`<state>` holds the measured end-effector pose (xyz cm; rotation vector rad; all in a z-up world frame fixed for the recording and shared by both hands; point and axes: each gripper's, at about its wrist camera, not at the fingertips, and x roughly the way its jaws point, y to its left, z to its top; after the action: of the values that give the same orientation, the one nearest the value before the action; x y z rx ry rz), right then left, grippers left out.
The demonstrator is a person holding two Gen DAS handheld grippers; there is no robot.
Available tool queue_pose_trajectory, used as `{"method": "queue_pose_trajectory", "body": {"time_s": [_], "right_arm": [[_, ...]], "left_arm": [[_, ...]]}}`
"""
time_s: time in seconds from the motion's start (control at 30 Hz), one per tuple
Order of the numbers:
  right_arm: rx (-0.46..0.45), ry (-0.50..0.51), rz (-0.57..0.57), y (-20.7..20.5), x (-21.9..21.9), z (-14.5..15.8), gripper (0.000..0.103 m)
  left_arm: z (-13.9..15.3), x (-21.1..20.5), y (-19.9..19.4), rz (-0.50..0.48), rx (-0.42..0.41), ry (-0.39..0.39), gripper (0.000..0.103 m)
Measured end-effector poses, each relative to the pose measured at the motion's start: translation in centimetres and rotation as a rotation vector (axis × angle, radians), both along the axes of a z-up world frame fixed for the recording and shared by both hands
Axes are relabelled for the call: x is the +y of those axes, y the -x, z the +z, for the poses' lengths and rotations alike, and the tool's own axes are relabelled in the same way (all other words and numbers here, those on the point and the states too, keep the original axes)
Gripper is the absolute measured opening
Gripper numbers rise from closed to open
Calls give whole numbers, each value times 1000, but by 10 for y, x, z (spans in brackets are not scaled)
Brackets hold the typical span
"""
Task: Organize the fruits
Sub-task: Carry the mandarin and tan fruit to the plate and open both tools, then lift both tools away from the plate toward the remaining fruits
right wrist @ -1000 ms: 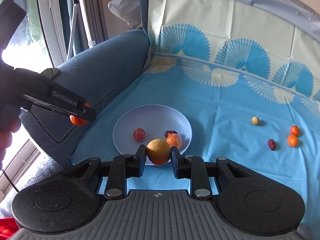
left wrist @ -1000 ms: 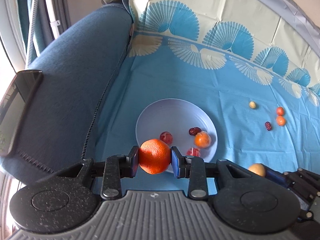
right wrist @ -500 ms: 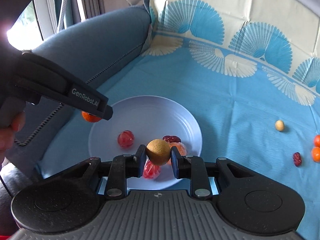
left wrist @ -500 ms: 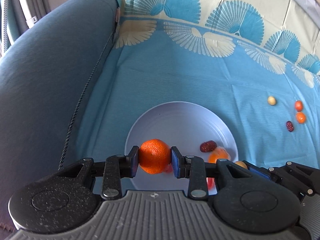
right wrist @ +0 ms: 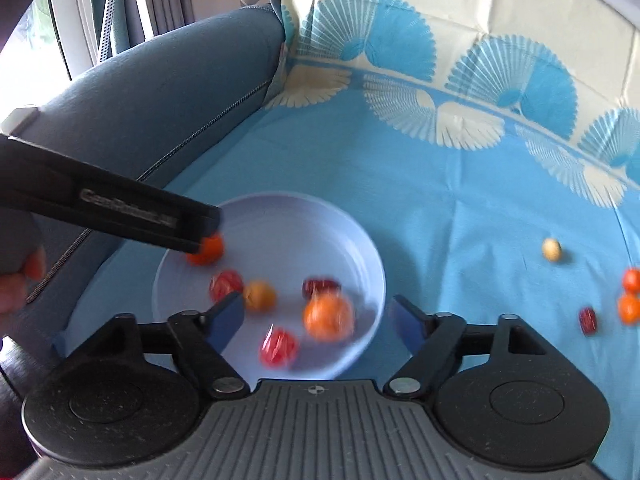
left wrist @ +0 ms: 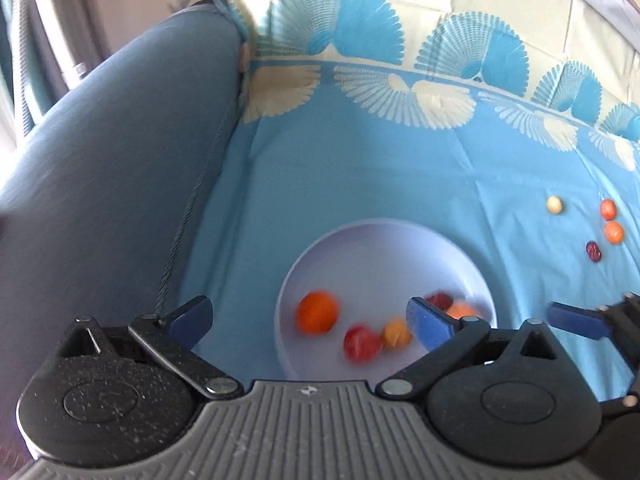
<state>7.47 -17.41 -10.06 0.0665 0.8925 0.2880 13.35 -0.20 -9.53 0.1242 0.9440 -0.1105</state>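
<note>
A pale lilac plate [left wrist: 384, 248] [right wrist: 288, 216] lies on the blue cloth and holds several fruits. Among them are an orange mandarin [left wrist: 317, 313] [right wrist: 206, 250], a small yellow-orange fruit [left wrist: 396, 333] [right wrist: 260, 296], red fruits [left wrist: 362, 343] [right wrist: 279, 347] and another orange [right wrist: 329, 317]. My left gripper [left wrist: 310, 320] is open and empty above the plate's near edge. My right gripper [right wrist: 320, 320] is open and empty over the plate. Several small fruits lie loose on the cloth at right: a pale yellow one [left wrist: 554, 204] [right wrist: 551, 249], two orange ones [left wrist: 613, 232] [right wrist: 628, 308] and a dark red one [left wrist: 593, 251] [right wrist: 588, 320].
A blue sofa arm [left wrist: 112, 160] [right wrist: 160, 92] rises to the left of the plate. The patterned cloth [left wrist: 400, 152] runs up the sofa back. The left gripper's body [right wrist: 108, 208] reaches over the plate's left edge in the right wrist view.
Both grippers have opened. The mandarin has dropped from the left gripper and the yellow-orange fruit from the right gripper; both now lie in the plate, blurred by motion.
</note>
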Motion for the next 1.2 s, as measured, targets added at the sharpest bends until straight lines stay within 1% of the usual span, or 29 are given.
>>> {"method": "queue_pose_trajectory", "body": {"time_s": [0.13, 0.23, 0.3, 0.47, 0.6, 0.73, 0.83, 0.93, 1.03, 1.2], "right_arm": [[46, -31, 19, 38, -1, 20, 89], [40, -46, -2, 67, 0, 38, 90], [23, -52, -9, 82, 1, 49, 90], [-67, -29, -40, 112, -4, 76, 92], [-125, -19, -39, 136, -7, 93, 93], [-180, 4, -27, 156, -8, 105, 93], [-196, 15, -29, 162, -10, 112, 94], [-243, 9, -33, 175, -13, 123, 96], [-256, 5, -49, 183, -16, 129, 96], [-268, 7, -50, 193, -16, 129, 96]], "left_arm": [[11, 18, 36, 42, 58, 16, 103], [19, 25, 67, 89, 108, -1, 103], [26, 28, 88, 90, 119, 8, 103], [47, 27, 132, 79, 60, 3, 103], [65, 24, 159, 76, 4, 8, 103], [80, 18, 174, 77, -41, 0, 103], [90, 16, 180, 94, -70, 1, 103], [101, 13, 186, 91, -91, -2, 103], [109, 13, 197, 88, -131, -4, 103], [109, 8, 207, 62, -134, -21, 103]]}}
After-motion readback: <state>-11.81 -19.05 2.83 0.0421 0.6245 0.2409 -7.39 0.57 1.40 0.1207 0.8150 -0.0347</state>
